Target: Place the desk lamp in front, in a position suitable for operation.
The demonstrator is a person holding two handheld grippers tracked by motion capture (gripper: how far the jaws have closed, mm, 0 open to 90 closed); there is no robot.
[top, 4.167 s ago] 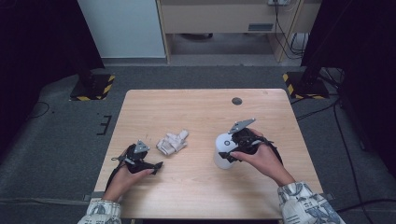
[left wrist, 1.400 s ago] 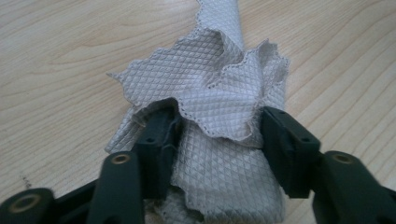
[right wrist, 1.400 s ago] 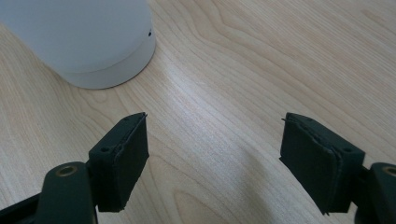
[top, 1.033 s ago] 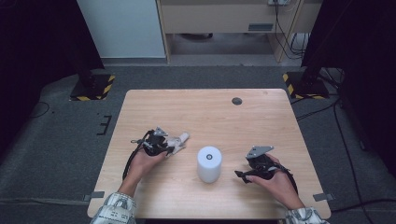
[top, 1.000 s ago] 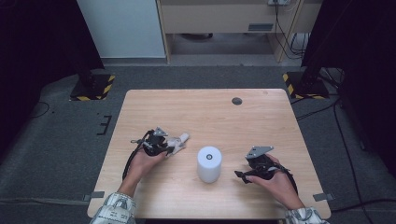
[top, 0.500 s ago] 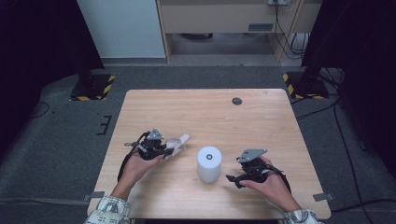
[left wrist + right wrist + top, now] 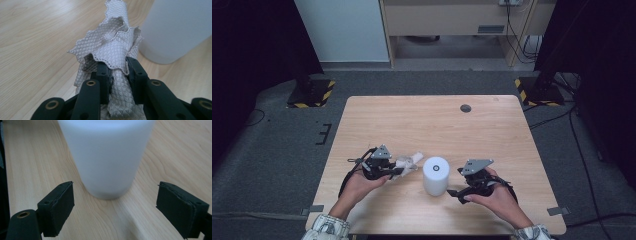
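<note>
Two grippers work at the wooden table (image 7: 492, 130) in the high view: the left gripper (image 7: 398, 171) grips a crumpled paper towel (image 7: 408, 161) just left of the upright white roll (image 7: 435, 175); the right gripper (image 7: 453, 187) sits just beside its right. In the left gripper view, the jaws are clenched on the towel (image 7: 112, 50). In the right gripper view, the jaws have just been opening and stand released, wide apart before the roll (image 7: 106, 155), nothing between them.
</note>
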